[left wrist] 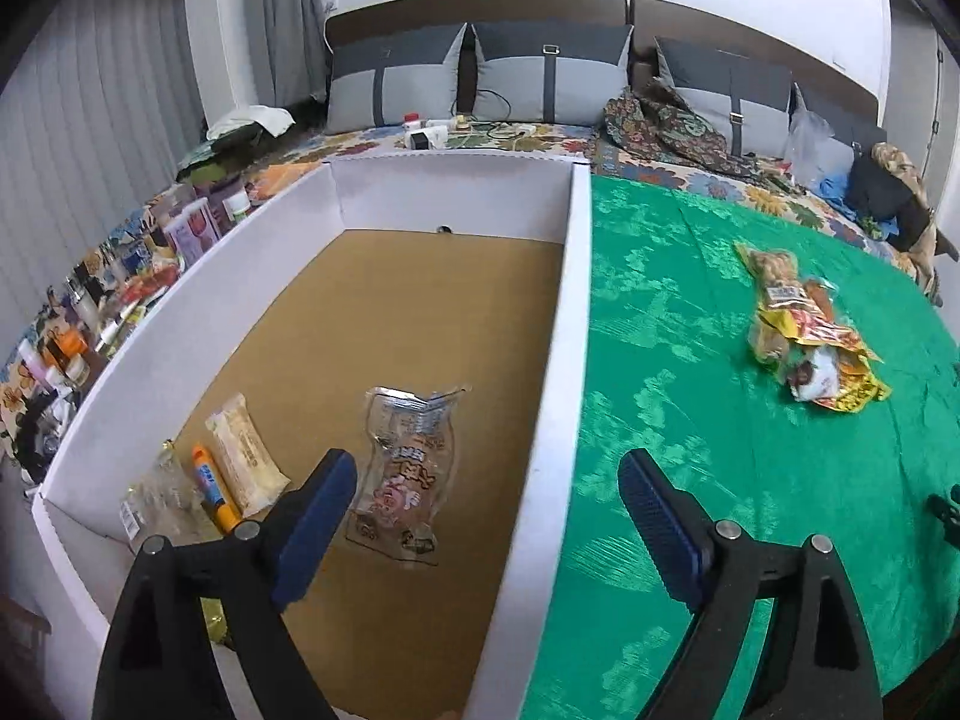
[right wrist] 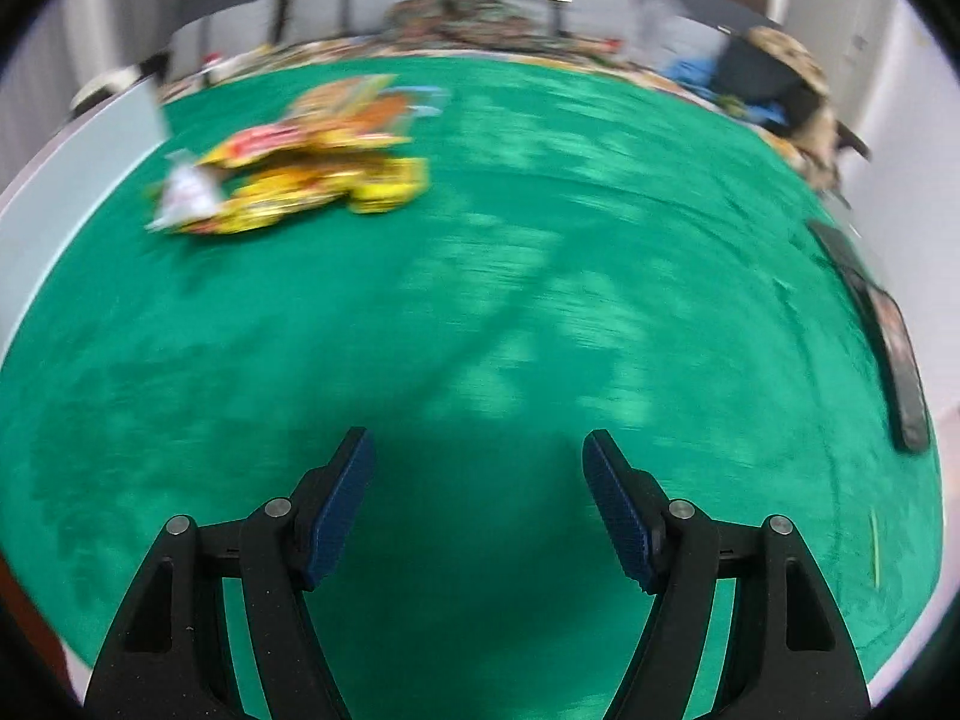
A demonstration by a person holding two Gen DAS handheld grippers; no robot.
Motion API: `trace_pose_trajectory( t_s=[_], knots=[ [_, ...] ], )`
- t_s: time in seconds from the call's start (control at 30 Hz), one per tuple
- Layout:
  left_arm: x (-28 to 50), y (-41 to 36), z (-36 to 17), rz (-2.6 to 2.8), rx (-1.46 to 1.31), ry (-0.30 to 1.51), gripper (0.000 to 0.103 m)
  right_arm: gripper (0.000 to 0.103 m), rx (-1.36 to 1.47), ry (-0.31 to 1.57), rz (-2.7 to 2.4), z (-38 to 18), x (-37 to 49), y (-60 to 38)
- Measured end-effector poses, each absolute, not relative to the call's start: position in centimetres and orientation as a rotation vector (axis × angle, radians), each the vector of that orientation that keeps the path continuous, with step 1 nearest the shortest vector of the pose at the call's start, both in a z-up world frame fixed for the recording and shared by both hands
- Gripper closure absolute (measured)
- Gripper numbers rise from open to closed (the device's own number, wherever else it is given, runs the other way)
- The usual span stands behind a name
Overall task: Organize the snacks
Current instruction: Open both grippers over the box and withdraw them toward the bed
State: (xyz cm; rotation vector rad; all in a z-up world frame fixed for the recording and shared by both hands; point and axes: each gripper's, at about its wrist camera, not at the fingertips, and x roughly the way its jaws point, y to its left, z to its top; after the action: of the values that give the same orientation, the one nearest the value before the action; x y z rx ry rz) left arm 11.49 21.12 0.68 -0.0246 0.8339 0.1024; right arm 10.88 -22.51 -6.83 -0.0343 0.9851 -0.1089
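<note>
Jaws of both our left gripper and right gripper gape empty, the yellow crinkled snack-packet heap lying on green cloth up-left of, nearer, our right.

Clear snack packet lies flat in the white box; yellow packets heaped on green cloth.

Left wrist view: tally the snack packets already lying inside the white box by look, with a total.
Clear printed packet: 1
Cream wrapped bar: 1
Orange stick: 1
Clear packet in the corner: 1
Total: 4, not counting the gold wrapper partly hidden by the left tongs.
</note>
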Motion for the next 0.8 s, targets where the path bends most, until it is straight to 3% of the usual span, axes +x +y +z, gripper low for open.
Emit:
trace_pose_trajectory(
  t_s=[0.2,0.47,0.7,0.8],
  knots=[
    [10.6,18.9,0.2,0.093,0.028,0.858,0.014,0.028,0.057,0.922,-0.175,-6.9,11.2,-26.3],
    [11.0,18.3,-0.4,0.199,0.031,0.843,0.013,0.010,0.087,0.926,-0.217,-7.4,13.2,-26.7],
    [11.8,16.6,-0.5,0.259,0.137,0.806,0.012,0.009,0.090,0.927,-0.215,-7.4,13.1,-26.7],
    [10.9,16.3,0.1,0.313,0.157,0.692,0.012,0.009,0.090,0.927,-0.215,-7.4,13.1,-26.7]
  ],
)
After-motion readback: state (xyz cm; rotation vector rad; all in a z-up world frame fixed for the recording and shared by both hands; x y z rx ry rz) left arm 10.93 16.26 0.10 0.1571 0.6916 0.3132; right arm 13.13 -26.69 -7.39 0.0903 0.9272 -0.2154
